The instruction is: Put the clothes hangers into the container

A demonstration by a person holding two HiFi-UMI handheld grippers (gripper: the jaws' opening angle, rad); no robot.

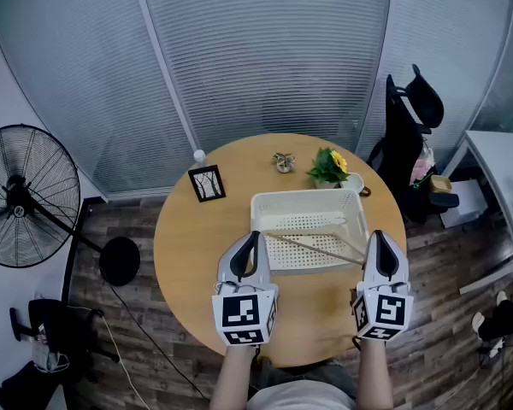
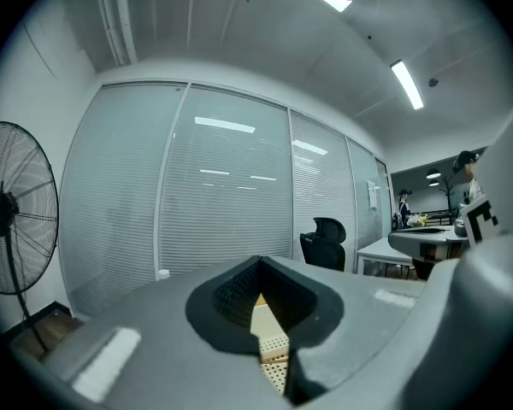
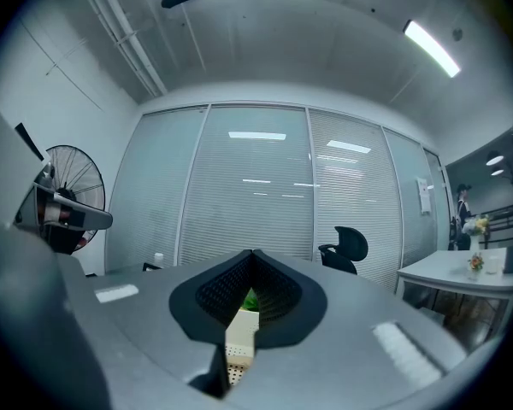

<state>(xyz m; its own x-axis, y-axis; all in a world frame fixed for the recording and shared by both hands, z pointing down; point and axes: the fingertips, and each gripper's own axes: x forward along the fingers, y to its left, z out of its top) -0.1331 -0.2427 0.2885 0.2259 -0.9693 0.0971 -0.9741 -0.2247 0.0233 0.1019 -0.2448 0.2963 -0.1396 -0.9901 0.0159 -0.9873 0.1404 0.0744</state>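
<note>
Round wooden table (image 1: 188, 246) holds a white plastic basket (image 1: 303, 197) with a wooden clothes hanger (image 1: 316, 248) inside, so the closed, empty left gripper (image 1: 255, 237) and right gripper (image 1: 381, 239) should back off slowly.

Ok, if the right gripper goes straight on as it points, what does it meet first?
Probably the near wall of the white basket, ahead of the right gripper; the potted plant sits beyond. Height is unclear.

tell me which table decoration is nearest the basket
The sunflower pot, just behind the basket's far right corner; the frame and small ornament stand farther off.
</note>
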